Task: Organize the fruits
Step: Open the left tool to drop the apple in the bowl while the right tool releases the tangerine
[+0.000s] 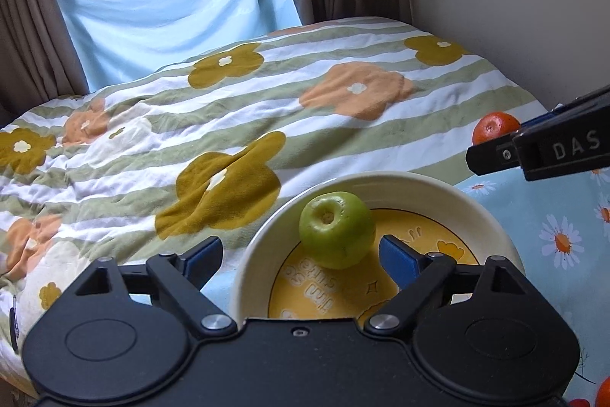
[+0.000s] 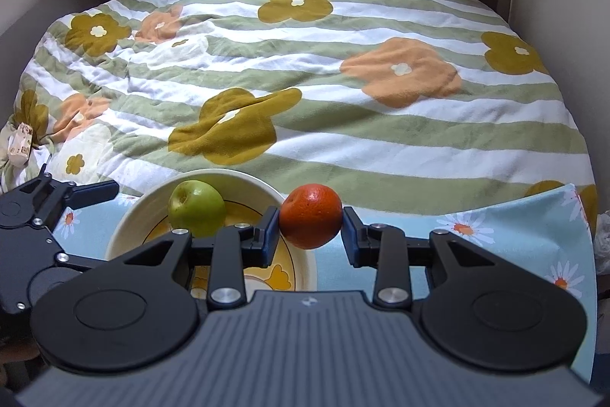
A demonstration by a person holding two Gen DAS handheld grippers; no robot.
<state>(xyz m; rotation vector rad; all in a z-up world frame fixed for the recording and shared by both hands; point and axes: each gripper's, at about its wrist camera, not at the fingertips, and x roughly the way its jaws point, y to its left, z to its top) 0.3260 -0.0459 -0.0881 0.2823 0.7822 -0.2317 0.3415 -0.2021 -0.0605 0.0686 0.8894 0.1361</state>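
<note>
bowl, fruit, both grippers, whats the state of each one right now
bowl: upright on the daisy cloth, holding one fruit
green apple: resting inside the bowl, untouched
orange: clamped in the right gripper, outside the bowl
left gripper: open, around the apple
right gripper: shut on the orange

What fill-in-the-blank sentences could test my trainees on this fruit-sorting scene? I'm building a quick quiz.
1. The round green apple lies inside the cream bowl with the ____ centre.
2. The right gripper is shut on the round ____.
3. The left gripper has its jaws ____, and the apple sits free of its pads.
4. The bowl stands on a light blue cloth printed with ____.

Missing words: yellow; orange; open; daisies
</note>
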